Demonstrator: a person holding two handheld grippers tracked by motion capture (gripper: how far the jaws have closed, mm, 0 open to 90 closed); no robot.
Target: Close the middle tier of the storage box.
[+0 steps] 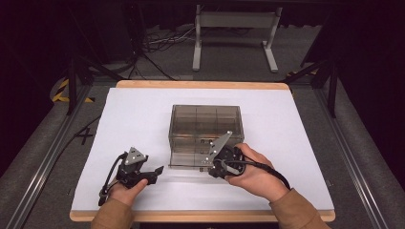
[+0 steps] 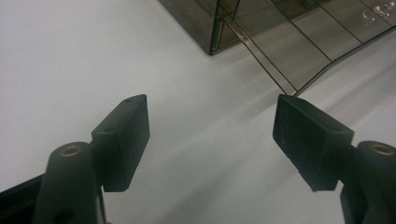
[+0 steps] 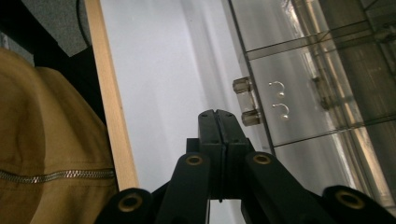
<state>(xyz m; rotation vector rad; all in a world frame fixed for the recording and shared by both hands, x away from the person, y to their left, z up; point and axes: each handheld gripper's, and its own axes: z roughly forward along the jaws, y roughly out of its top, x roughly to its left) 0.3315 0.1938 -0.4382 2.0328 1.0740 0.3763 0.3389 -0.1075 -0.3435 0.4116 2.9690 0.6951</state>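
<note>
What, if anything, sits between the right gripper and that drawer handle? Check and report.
Nothing visible. In the right gripper view the right gripper, fingers pressed together, points at the clear drawer handle on the smoked box, with bare white table cover between them.

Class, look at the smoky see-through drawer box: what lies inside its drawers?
Through the drawer box, dividers and bare compartments show. Nothing lies in the drawer pulled slightly out. Rear compartments are too dim to judge.

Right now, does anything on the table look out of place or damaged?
One thing: the bottom drawer of the clear drawer box sticks out towards the person, partly open. No damage or spill shows. The right gripper is at its front.
</note>
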